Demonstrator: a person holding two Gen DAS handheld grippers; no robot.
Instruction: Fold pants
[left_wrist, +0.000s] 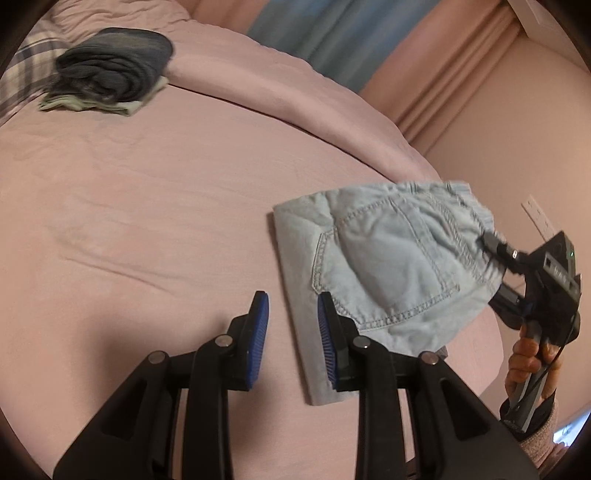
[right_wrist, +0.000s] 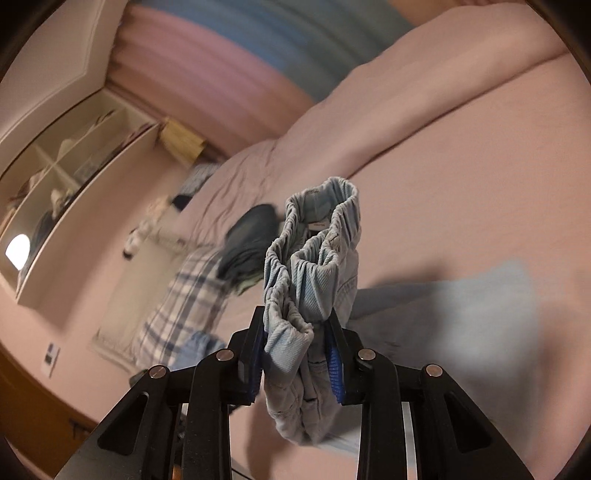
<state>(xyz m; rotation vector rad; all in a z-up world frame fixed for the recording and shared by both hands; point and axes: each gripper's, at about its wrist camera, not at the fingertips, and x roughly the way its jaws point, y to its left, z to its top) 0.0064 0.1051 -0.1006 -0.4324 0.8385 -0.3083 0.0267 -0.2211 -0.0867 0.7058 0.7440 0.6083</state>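
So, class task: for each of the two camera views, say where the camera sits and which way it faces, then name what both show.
Left wrist: sits on the left gripper, looks down across the pink bed at the light blue pants; its own blue-padded fingers show, empty, and a hand holding the right gripper.
Right wrist: sits on the right gripper, looks along the bed toward a shelf; its fingers clamp the pants' gathered waistband.
Shared: the pants, the bed, the dark folded pile.
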